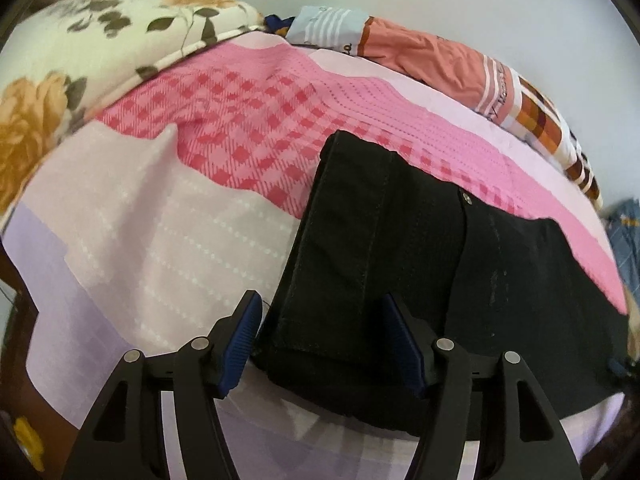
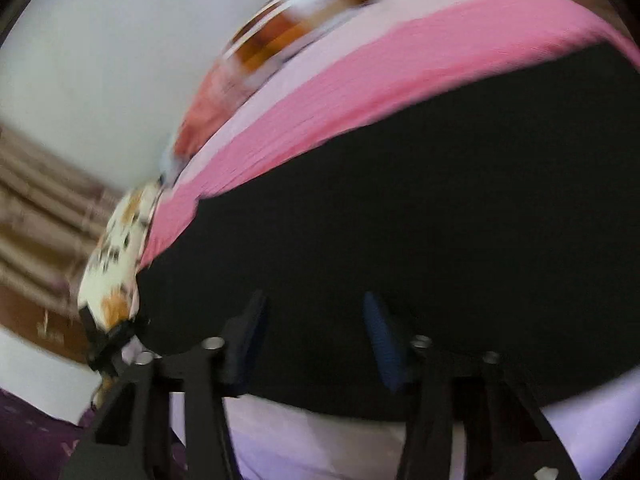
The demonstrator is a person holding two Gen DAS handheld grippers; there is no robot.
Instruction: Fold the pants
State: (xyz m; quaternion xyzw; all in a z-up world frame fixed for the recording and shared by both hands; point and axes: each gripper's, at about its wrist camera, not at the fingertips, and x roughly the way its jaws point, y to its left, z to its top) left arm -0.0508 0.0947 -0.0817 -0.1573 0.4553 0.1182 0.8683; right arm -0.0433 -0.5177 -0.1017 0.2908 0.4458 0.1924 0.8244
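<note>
Black pants (image 1: 420, 264) lie flat on a pink and lilac bedsheet (image 1: 160, 232), waistband end toward my left gripper, a small metal button (image 1: 464, 197) showing. My left gripper (image 1: 320, 320) is open, its blue-padded fingers (image 1: 244, 340) straddling the near left corner of the pants just above the cloth. In the blurred right wrist view the pants (image 2: 400, 220) fill the middle. My right gripper (image 2: 316, 320) is open and empty, low over the black cloth.
A floral pillow (image 1: 80, 60) lies at the far left. A salmon and plaid folded blanket (image 1: 460, 68) runs along the far edge by the white wall. The bed's near edge drops to dark wood (image 1: 24, 340) at the left.
</note>
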